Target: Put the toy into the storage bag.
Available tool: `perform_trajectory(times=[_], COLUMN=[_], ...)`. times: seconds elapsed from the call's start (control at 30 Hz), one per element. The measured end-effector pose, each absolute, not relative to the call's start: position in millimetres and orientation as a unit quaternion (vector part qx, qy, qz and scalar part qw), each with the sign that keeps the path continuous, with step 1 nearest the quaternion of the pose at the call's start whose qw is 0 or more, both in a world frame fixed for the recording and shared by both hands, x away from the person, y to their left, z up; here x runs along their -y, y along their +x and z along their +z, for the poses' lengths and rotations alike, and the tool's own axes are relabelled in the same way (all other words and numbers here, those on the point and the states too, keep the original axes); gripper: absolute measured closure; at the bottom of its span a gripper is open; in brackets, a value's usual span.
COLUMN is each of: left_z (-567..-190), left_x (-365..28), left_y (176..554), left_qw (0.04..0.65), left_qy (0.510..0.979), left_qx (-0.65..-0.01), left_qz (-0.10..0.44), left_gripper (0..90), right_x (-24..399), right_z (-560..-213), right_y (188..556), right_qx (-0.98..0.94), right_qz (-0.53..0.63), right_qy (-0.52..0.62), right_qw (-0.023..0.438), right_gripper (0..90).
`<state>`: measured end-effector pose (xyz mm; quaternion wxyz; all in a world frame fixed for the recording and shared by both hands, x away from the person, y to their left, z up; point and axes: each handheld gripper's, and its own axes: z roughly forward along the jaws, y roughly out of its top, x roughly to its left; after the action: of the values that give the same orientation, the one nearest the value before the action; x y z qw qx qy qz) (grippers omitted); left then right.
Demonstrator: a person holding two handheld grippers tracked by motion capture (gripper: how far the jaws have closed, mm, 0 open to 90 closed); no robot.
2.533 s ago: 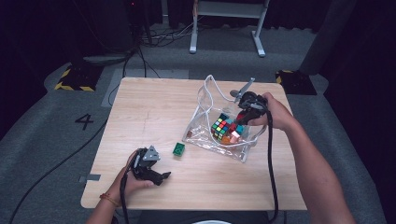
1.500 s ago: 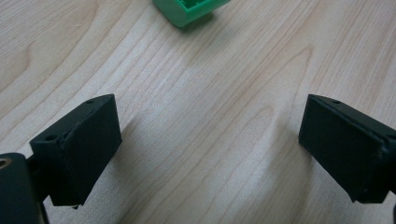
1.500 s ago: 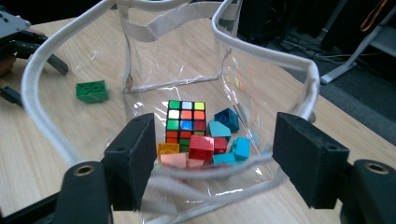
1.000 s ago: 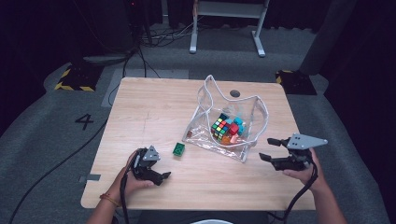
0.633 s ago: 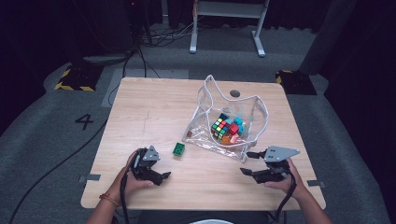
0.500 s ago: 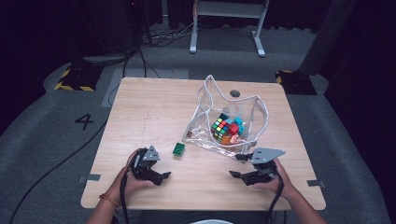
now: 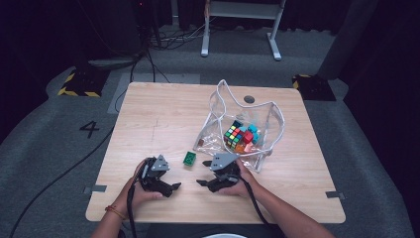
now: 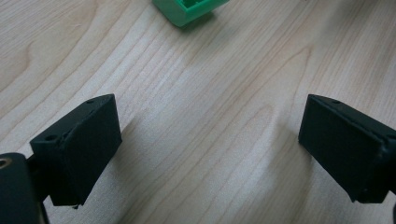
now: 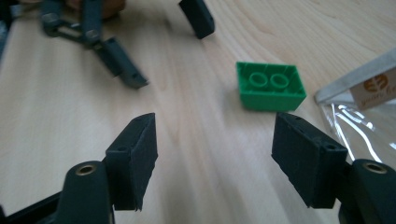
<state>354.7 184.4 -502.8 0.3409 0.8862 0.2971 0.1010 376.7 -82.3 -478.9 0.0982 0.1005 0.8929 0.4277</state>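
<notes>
Right gripper (image 7: 204, 184) has swung from the table's (image 7: 163, 114) right edge to the near middle, jaws just widened, nothing between them, aimed at the green brick (image 9: 271, 91), probably to pick it up. Clear bag (image 7: 270, 119) gapes open holding a puzzle cube (image 7: 236, 136); its label is too blurred to read. Left gripper (image 7: 174, 187) rests open, empty, near the brick.

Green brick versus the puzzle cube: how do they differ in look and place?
The green brick is one plain colour; the puzzle cube is many-coloured. The brick lies loose on the bare table; the cube sits inside the clear bag. The brick looks smaller. Neither is held.
</notes>
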Motion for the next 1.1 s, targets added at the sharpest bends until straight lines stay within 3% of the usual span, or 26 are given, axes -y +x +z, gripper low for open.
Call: perform_trajectory(times=[0.43, 0.83, 1.0, 1.1], left_z=[-503, -503, -503, -503], left_x=[-184, -184, -184, -184], left_y=[354, 354, 354, 354], left_qw=[0.343, 0.341, 0.344, 0.343], left_qy=[0.885, 0.887, 0.885, 0.885], left_qx=[-0.299, -0.298, -0.299, -0.3], left_qz=[0.095, 0.093, 0.094, 0.094], left_gripper=[5.9, 5.9, 5.9, 5.9], right_x=[43, 25, 25, 26], right_z=[-486, -494, -497, -496], right_y=[410, 428, 431, 429], right_qx=[-0.899, -0.904, -0.902, -0.904], right_qz=[0.398, 0.382, 0.392, 0.393], right_qy=[0.128, 0.143, 0.142, 0.136], right_qw=[0.131, 0.127, 0.113, 0.103], right_gripper=[26.6, 26.1, 41.4, 42.8])
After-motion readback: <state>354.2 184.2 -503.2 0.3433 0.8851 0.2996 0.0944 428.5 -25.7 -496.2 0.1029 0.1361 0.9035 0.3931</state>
